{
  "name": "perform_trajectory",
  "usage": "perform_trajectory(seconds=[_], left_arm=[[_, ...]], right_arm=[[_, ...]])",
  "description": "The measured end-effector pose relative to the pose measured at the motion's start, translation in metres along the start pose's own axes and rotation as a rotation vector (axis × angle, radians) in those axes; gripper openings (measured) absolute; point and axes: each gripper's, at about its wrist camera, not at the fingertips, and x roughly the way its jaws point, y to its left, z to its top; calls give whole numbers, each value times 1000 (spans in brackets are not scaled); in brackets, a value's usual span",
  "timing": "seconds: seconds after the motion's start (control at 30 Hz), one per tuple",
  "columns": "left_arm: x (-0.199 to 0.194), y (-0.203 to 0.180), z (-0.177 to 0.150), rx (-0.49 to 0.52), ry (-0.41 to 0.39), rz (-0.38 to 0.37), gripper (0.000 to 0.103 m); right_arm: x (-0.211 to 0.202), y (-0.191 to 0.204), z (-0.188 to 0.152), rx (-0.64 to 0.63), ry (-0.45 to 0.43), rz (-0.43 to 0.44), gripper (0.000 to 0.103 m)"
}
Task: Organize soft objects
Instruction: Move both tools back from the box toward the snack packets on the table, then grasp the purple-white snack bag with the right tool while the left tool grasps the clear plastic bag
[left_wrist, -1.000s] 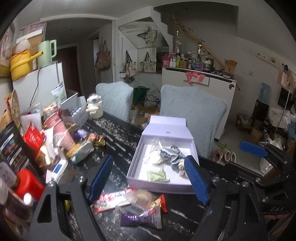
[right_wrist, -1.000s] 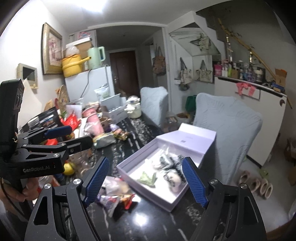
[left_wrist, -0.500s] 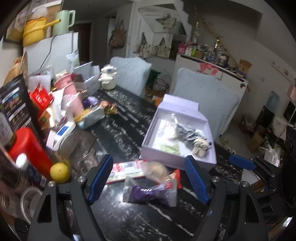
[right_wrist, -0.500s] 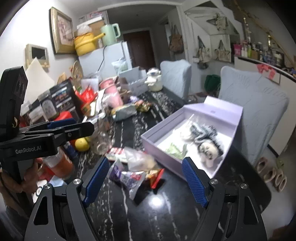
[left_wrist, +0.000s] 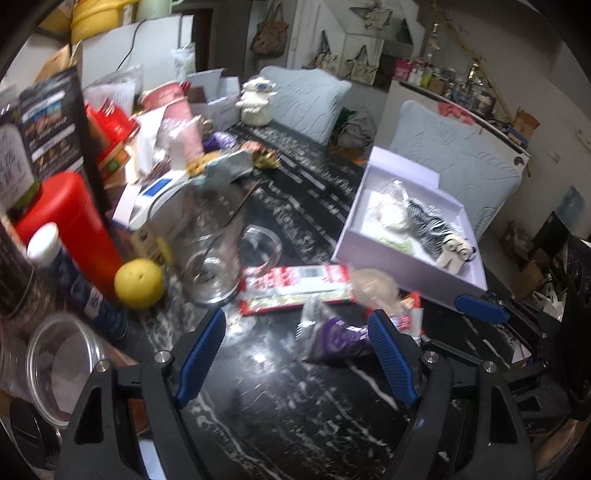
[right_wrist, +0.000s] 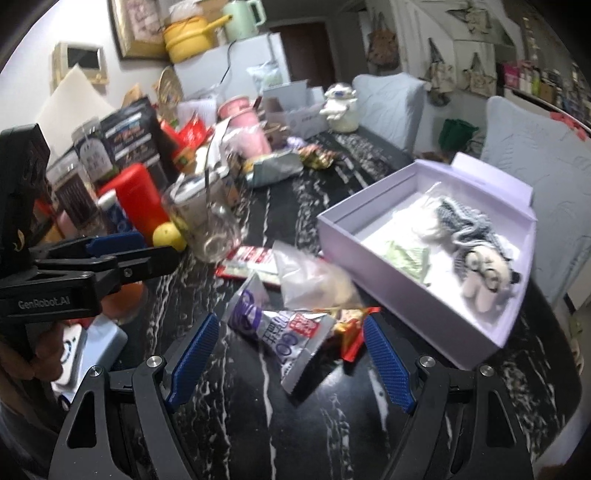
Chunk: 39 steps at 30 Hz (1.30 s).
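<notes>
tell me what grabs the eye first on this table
The open lilac box at the right, holding a striped plush toy. Just in front of it lies a heap of snack packets on the black marbled table. At the left edge a red canister stands beside a yellow lemon.

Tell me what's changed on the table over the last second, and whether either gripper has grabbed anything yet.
Both grippers have come down toward the snack packets in front of the lilac box. The left gripper and right gripper are open and hold nothing. The box, the striped plush toy inside it, the packets and the glass mug stayed put.
</notes>
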Motion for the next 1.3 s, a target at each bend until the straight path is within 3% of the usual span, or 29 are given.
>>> perform_trajectory(seconds=[0.37,0.6,0.7,1.0,1.3], left_arm=[[8,14,-5,7,20,1,79],[11,17,-7,5,28,-11,79],[12,14,-7,8,28,-18,79],[17,-2,-4,14,39,-89,79],[35,-41,0,57,57,-148,79]], right_arm=[[57,23,5,-196,146,43,76],[76,32,-14,-269,254,12,46],[72,34,-21,-268,242,9,35],[26,13,-32,-120,181,101,34],[-16,-21,-46,8,130,27,34]])
